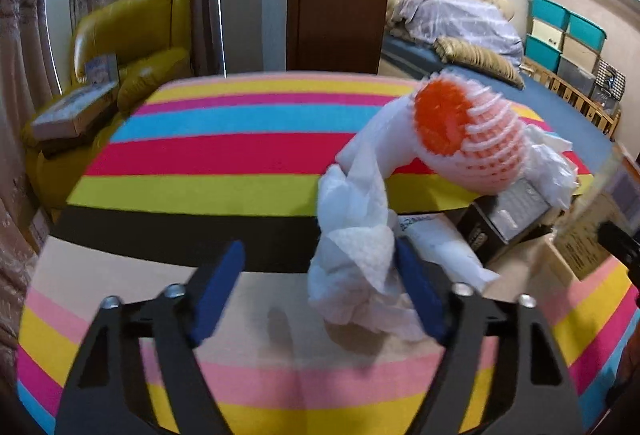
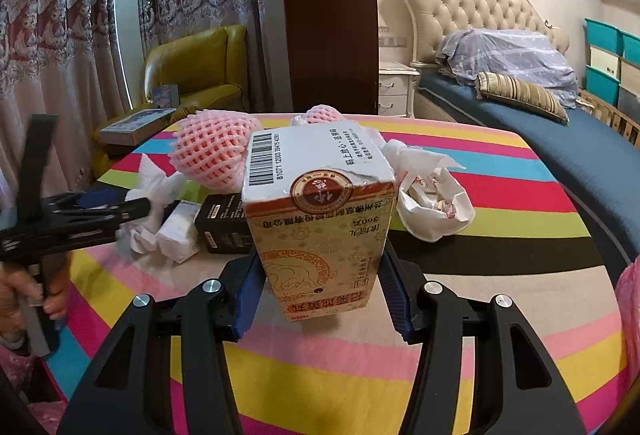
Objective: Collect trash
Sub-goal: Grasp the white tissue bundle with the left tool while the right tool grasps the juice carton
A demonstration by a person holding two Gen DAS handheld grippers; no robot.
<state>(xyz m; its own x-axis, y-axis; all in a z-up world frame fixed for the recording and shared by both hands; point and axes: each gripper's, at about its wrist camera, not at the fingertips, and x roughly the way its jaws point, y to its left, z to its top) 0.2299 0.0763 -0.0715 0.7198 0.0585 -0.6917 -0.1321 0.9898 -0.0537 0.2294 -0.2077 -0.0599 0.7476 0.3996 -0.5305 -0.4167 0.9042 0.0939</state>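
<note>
Right gripper [image 2: 320, 295] is pinching the cardboard box [image 2: 320, 211] between both pads, above the striped desk [image 2: 500, 219]. Left gripper [image 1: 320, 291] is spread, crumpled tissue [image 1: 356, 267] touching its right pad only; foam-netted fruit [image 1: 468, 135] beyond.

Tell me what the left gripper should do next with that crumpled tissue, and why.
Probably shift slightly toward the crumpled tissue to centre it, then close. The left gripper is open around it: one of its fingers sits against the tissue, the other stands clear with a wide gap. The right gripper already clamps the cardboard box.
</note>
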